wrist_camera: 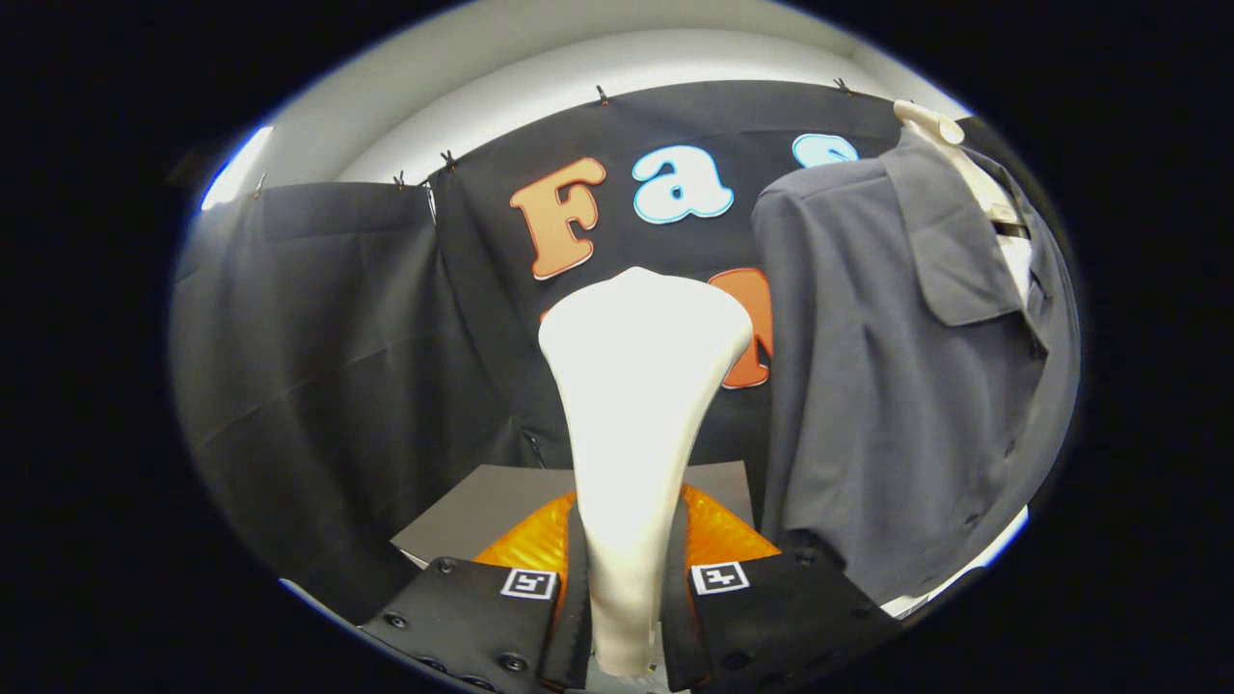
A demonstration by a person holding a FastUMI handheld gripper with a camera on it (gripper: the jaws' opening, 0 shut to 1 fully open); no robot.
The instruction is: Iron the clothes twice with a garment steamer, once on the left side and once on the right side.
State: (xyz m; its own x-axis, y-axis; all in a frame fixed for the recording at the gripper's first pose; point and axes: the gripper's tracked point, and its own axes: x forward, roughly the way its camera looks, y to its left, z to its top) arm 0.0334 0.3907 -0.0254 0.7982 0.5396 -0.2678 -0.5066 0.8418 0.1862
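The garment steamer [641, 386] stands upright, its white handle pinched between the fingers of the gripper [627, 588] — rigid, smooth plastic, likely top-heavy, so this low grip looks right. Just right of its head hangs the soft grey shirt [897, 386], apart from it — likely to yield under pressure.

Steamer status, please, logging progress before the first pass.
Tongs shut on white steamer, head upright. Grey shirt hangs beyond, to the right, steamer head apart from it. Nothing between them.
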